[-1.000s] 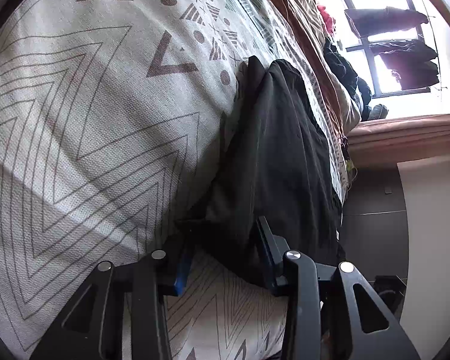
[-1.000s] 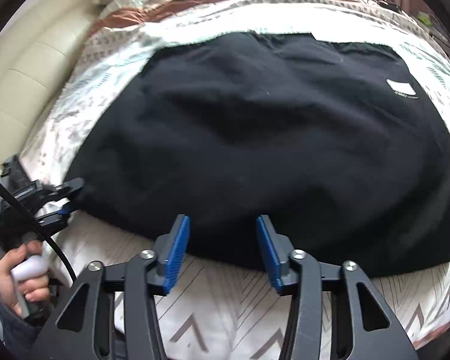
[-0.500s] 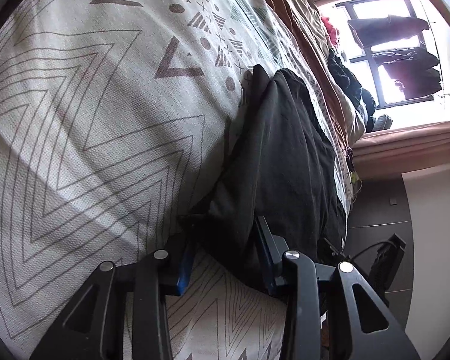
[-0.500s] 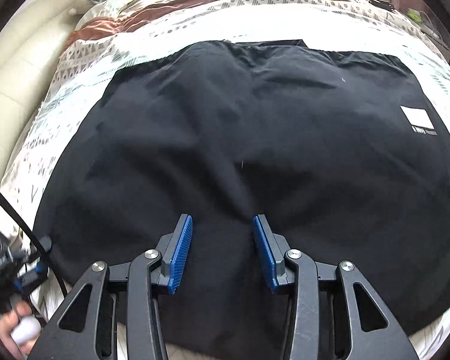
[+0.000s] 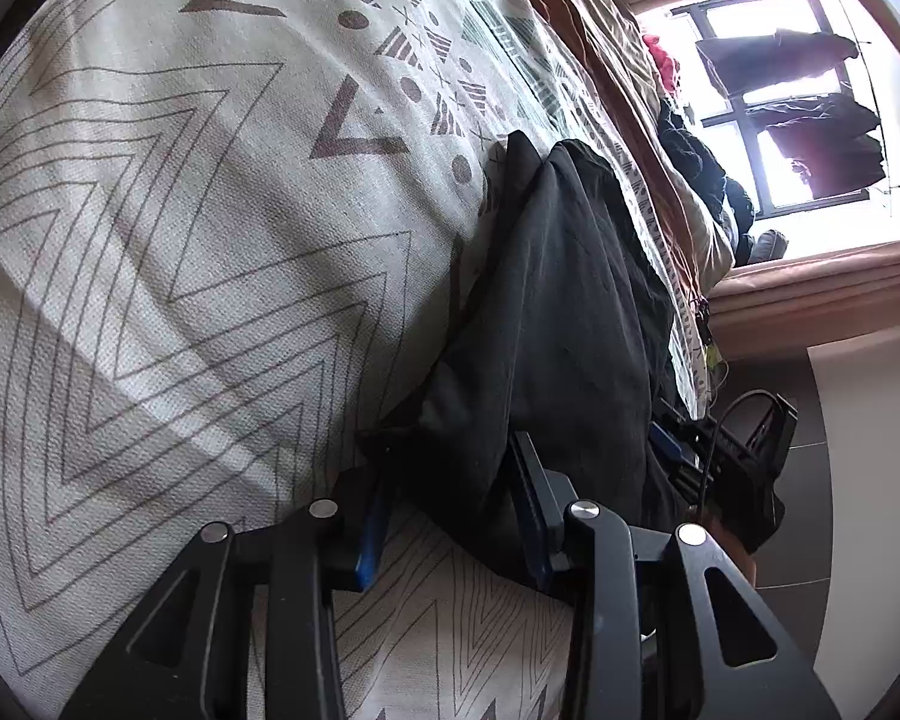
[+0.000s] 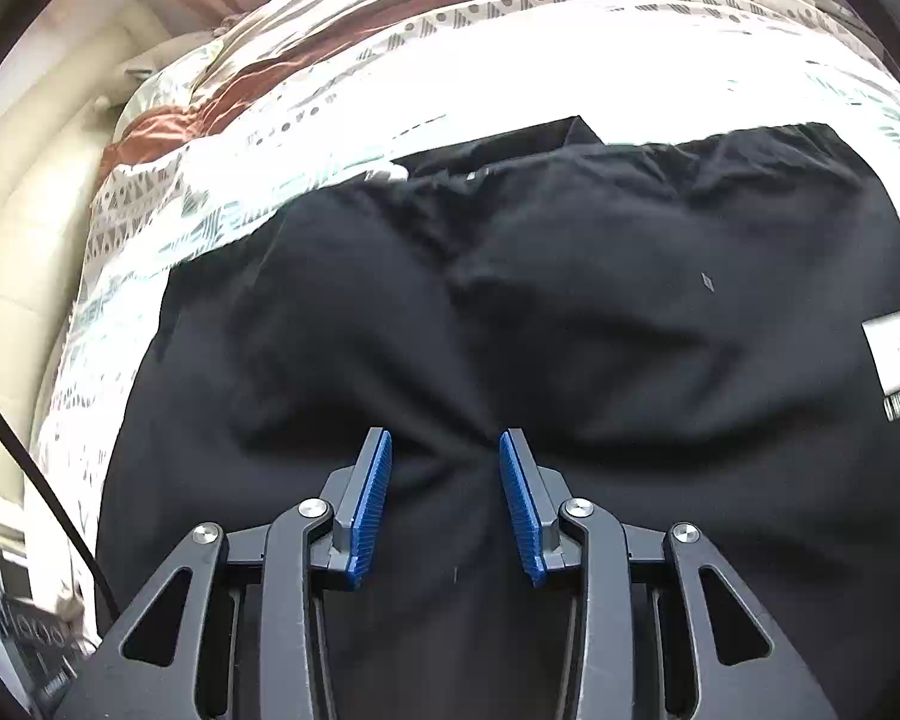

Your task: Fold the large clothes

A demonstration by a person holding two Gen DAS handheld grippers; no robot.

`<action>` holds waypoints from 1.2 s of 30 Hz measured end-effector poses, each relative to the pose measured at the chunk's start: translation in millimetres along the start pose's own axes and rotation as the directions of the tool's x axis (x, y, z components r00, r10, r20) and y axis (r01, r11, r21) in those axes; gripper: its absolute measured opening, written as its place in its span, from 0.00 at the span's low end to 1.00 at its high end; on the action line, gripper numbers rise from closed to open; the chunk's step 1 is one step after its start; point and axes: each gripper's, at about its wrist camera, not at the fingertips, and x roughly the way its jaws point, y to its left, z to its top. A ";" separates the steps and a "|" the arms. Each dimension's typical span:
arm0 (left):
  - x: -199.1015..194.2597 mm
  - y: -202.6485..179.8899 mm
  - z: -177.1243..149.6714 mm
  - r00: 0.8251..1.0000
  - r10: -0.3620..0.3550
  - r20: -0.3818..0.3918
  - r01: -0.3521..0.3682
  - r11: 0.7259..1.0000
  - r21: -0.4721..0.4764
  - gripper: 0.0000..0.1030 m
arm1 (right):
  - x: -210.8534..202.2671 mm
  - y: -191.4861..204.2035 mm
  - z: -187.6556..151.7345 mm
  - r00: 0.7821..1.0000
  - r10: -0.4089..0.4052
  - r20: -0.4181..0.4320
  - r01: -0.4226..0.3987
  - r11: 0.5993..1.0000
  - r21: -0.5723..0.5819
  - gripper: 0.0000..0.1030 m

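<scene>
A large black garment point(image 6: 570, 312) lies spread on a bed with a patterned white sheet point(image 5: 180, 240). It carries a white label point(image 6: 897, 348) at the right. In the left wrist view the garment point(image 5: 558, 312) shows edge-on. My left gripper point(image 5: 450, 480) is open, its blue pads on either side of the garment's near corner. My right gripper point(image 6: 444, 468) is open and low over the garment's middle near edge, where the cloth bunches into creases between the pads. The right gripper also shows in the left wrist view point(image 5: 720, 456), at the garment's far side.
A brown and white blanket point(image 6: 330, 42) lies at the far side of the bed. A cream padded headboard point(image 6: 12, 276) stands at the left. A window point(image 5: 780, 102) with hanging clothes and a clothes pile point(image 5: 702, 174) lie beyond the bed.
My right gripper has moved forward over the garment, from its near edge onto its middle. My left gripper has stayed at the corner; the right gripper has come into its view.
</scene>
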 end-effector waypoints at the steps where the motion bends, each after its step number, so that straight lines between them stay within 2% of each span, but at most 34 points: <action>1: 0.0 -0.1 0.4 1.000 0.002 0.000 -0.002 1.000 0.000 0.37 | 5.0 0.5 4.5 1.000 0.004 0.000 -0.004 1.000 0.003 0.33; 5: 0.3 -1.4 1.9 1.000 0.005 -0.004 -0.005 1.000 -0.003 0.37 | 22.7 0.5 26.9 1.000 0.016 0.003 -0.016 1.000 0.012 0.26; 9: 0.2 -1.5 6.5 1.000 -0.006 -0.022 0.006 1.000 -0.030 0.37 | 34.6 -4.9 45.9 0.999 0.044 0.009 -0.044 0.999 0.032 0.24; 15: 3.2 -6.4 12.8 0.999 0.015 -0.033 -0.017 0.998 -0.056 0.37 | 43.6 -10.2 57.1 0.995 0.102 0.011 -0.102 0.994 0.045 0.23; 21: 14.3 -6.4 19.2 0.999 -0.011 -0.041 0.006 0.994 -0.109 0.37 | 19.5 -21.1 52.7 0.982 0.187 0.008 -0.187 0.979 0.082 0.25; 22: 15.9 -5.9 20.7 0.999 -0.015 -0.044 0.010 0.993 -0.117 0.37 | 15.1 -18.5 48.4 0.980 0.201 0.014 -0.201 0.977 0.073 0.32; 23: 16.7 -5.7 21.1 0.999 -0.019 -0.044 0.013 0.992 -0.124 0.37 | 11.1 -20.7 47.6 0.977 0.211 0.016 -0.211 0.975 0.070 0.48; 25: 18.2 -5.8 22.4 0.999 -0.027 -0.045 0.021 0.991 -0.135 0.37 | 0.4 -23.8 40.2 0.972 0.235 0.025 -0.236 0.969 0.070 0.66; 30: 18.9 -9.3 24.0 0.999 -0.034 -0.032 0.029 0.991 -0.129 0.37 | -22.4 -27.9 20.2 0.967 0.252 0.017 -0.253 0.967 0.038 0.65; 31: 17.5 -10.4 23.4 0.999 -0.032 -0.026 0.029 0.992 -0.123 0.33 | -28.1 -29.7 13.3 0.969 0.245 0.021 -0.245 0.969 0.025 0.64; 34: 10.3 -14.8 22.2 0.999 -0.051 -0.012 0.050 0.993 -0.107 0.20 | -41.7 -37.6 -8.2 0.968 0.250 0.006 -0.250 0.968 0.025 0.39; 36: 4.5 -20.5 21.6 0.997 -0.074 -0.006 0.074 0.993 -0.094 0.17 | -46.1 -42.6 -23.0 0.969 0.249 -0.008 -0.249 0.968 0.024 0.33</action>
